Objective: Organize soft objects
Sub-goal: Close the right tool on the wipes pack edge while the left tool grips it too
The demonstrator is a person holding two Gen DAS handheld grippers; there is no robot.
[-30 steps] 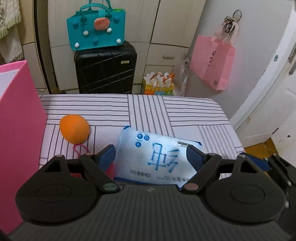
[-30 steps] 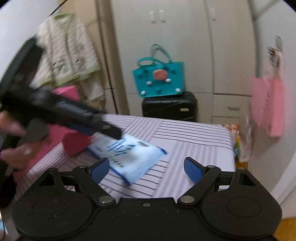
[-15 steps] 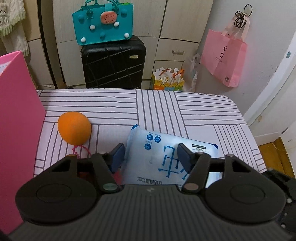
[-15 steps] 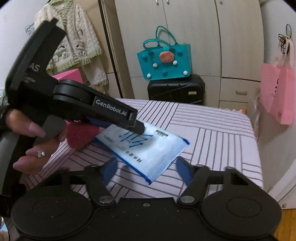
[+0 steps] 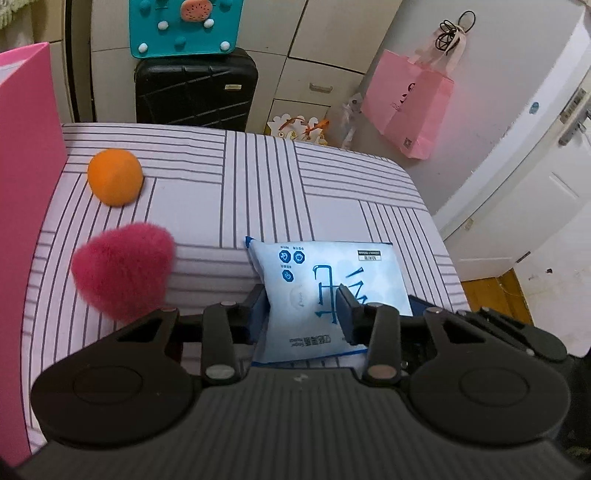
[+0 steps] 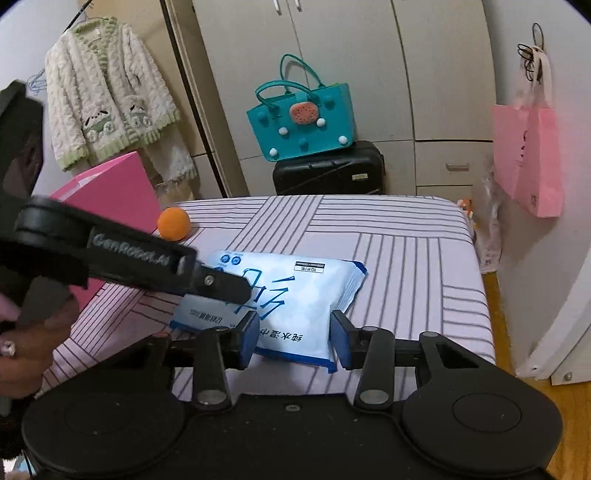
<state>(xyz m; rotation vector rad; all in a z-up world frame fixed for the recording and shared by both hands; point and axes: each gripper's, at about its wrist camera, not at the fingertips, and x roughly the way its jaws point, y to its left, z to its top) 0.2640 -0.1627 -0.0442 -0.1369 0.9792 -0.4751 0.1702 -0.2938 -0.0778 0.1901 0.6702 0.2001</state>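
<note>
The teal bag's [image 5: 185,27] handles are cut off above.

A soft pale-blue tissue pack [image 5: 328,291] with blue lettering lies flat near the table's front edge. Left of it rests a fuzzy crimson heart plush [image 5: 123,267], and farther back on the left sits a round orange plush ball [image 5: 115,181], apart from both.

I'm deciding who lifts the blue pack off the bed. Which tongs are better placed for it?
Left, narrowly. The left tongs have just closed onto the blue pack around its near end. The right tongs have also been closing, on its near corner, a weaker hold.
</note>
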